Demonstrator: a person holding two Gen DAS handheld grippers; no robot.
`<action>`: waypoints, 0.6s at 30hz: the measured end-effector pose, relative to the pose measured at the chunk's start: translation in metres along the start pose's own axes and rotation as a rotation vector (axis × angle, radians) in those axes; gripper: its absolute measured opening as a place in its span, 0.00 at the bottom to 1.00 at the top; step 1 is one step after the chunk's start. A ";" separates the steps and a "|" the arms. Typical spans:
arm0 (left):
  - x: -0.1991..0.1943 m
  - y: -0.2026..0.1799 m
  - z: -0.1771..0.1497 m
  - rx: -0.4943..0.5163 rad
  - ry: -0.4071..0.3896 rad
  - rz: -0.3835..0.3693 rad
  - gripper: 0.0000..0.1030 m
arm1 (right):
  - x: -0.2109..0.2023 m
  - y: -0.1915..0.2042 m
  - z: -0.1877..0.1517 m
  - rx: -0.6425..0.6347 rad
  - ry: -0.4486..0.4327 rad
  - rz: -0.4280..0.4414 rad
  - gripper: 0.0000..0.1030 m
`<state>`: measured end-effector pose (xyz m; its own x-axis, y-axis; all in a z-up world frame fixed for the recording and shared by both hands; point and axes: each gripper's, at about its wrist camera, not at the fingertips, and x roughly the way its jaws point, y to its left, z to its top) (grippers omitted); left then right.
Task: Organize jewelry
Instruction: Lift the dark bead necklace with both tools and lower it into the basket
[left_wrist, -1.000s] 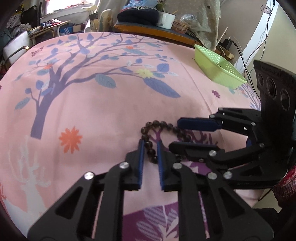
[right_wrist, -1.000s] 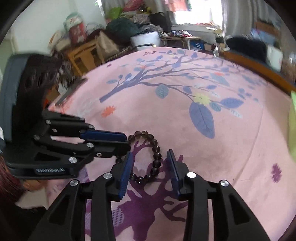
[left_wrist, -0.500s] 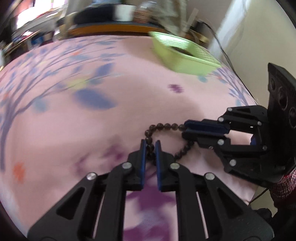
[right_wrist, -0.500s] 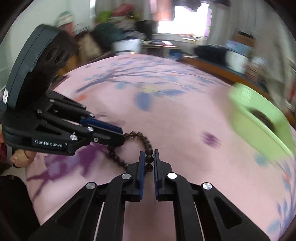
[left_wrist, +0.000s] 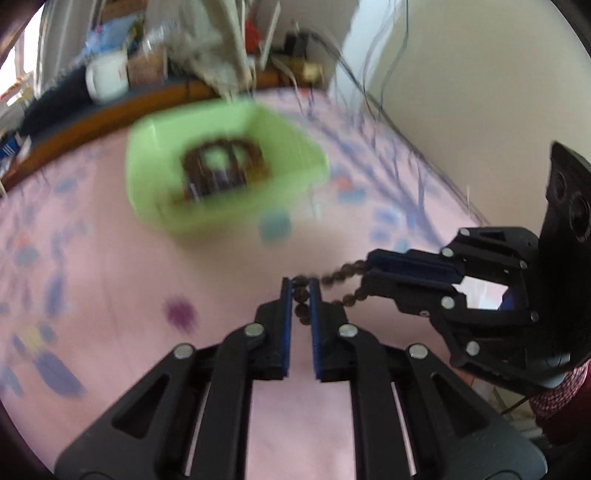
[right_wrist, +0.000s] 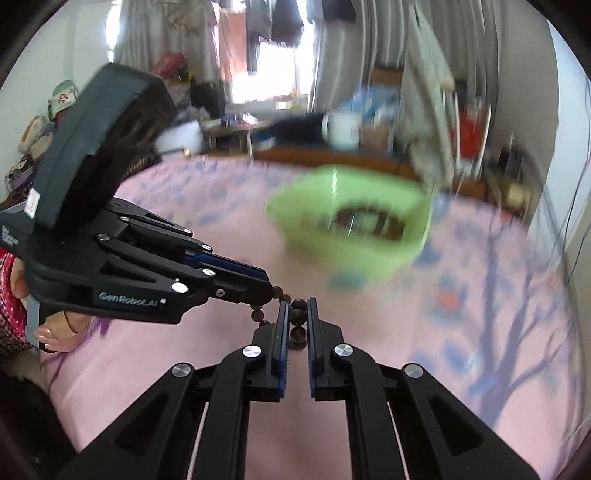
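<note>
Both grippers, left (left_wrist: 300, 295) and right (right_wrist: 296, 314), pinch the bead bracelet (left_wrist: 338, 277) in narrow fingers, not yet in the green basket (left_wrist: 147, 206) at 11 o'clock.

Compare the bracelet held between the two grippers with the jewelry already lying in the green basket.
The held bracelet is off the cloth, pinched by the left gripper and the right gripper; the basket jewelry rests inside the green basket. The held bracelet's round beads show singly; the basket jewelry is a blurred dark mass, bead count unclear. The held bracelet is pulled taut between the jaws; the basket jewelry lies loose. Both look dark brown.
</note>
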<state>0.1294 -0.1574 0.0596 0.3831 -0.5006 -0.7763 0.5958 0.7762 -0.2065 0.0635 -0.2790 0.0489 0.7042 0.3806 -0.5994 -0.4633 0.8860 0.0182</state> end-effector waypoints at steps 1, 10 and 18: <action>-0.009 0.005 0.019 -0.003 -0.029 0.013 0.08 | -0.001 -0.005 0.013 -0.011 -0.024 -0.015 0.00; 0.021 0.093 0.124 -0.213 -0.092 0.154 0.08 | 0.086 -0.081 0.119 0.106 -0.009 0.047 0.00; 0.072 0.122 0.109 -0.286 0.006 0.209 0.08 | 0.158 -0.092 0.106 0.180 0.133 0.077 0.00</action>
<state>0.3068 -0.1411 0.0436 0.4711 -0.3182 -0.8227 0.2829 0.9379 -0.2007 0.2741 -0.2724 0.0373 0.5874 0.4214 -0.6909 -0.4013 0.8930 0.2036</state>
